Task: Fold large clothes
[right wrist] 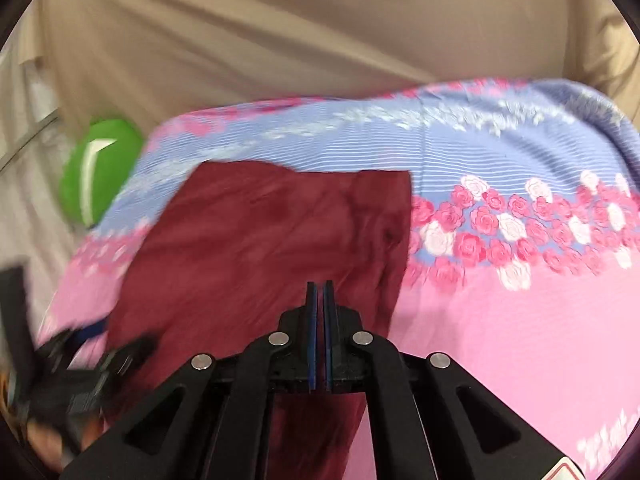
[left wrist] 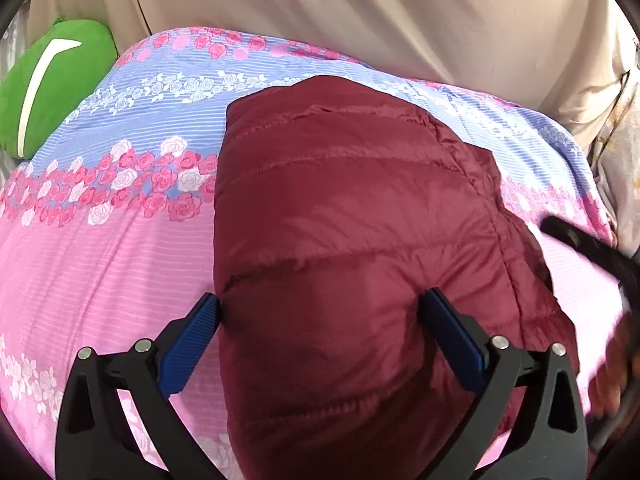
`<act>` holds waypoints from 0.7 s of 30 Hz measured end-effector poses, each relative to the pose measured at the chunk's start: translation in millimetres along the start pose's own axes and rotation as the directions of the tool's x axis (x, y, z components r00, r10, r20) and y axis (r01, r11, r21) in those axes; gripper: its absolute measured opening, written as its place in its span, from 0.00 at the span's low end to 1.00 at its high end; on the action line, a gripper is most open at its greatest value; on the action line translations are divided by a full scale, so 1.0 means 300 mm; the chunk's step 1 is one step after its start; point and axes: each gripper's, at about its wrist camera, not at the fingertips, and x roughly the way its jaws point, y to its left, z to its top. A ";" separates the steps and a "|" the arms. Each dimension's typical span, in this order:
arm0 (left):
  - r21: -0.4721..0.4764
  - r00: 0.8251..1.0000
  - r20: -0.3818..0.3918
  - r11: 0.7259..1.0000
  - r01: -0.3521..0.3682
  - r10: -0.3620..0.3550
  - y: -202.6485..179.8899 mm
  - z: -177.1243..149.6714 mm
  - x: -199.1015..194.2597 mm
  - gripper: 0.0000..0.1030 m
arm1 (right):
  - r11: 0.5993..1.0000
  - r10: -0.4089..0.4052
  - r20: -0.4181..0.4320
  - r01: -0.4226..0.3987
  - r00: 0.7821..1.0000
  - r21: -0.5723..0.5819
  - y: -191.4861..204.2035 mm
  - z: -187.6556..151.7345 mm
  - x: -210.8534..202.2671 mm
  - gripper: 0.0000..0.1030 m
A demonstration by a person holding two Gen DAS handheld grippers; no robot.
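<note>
The floral bedsheet (left wrist: 100,264), pink and blue with rose bands, covered the bed and served as the work surface; a beige cloth (left wrist: 360,12) hung behind it and a green cushion (left wrist: 52,84) sat at the far left corner. The maroon quilted jacket (left wrist: 352,216) lay on the sheet near the middle, already doubled into a narrow slab running away from the cameras.

Judged handling: light, puffy, soft; shiny shell likely slippery, and the filling would spring back, so folds may not stay without pressing. Best hold judged at a stitched seam or hem edge, pinching through all layers.

Left gripper (left wrist: 320,312) was spread wide, straddling the jacket's near end, its pads not seen pressing. Right gripper (right wrist: 320,292) was pressed together above the jacket, nothing visible between the pads.
</note>
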 end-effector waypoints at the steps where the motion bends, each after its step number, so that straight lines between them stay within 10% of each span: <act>1: 0.000 1.000 0.003 1.000 0.008 -0.008 -0.002 -0.006 -0.015 0.95 | 1.000 0.007 -0.002 -0.007 1.000 -0.009 0.009 -0.027 -0.025 0.02; 7: 0.064 1.000 -0.002 0.998 -0.025 0.025 -0.020 -0.123 -0.054 0.96 | 0.999 -0.004 -0.158 -0.004 0.987 -0.052 0.048 -0.242 0.080 0.00; 21: -0.032 0.999 -0.017 0.999 -0.033 0.032 0.042 -0.205 -0.070 0.96 | 0.997 0.052 -0.153 -0.042 0.987 0.067 0.022 -0.345 0.027 0.00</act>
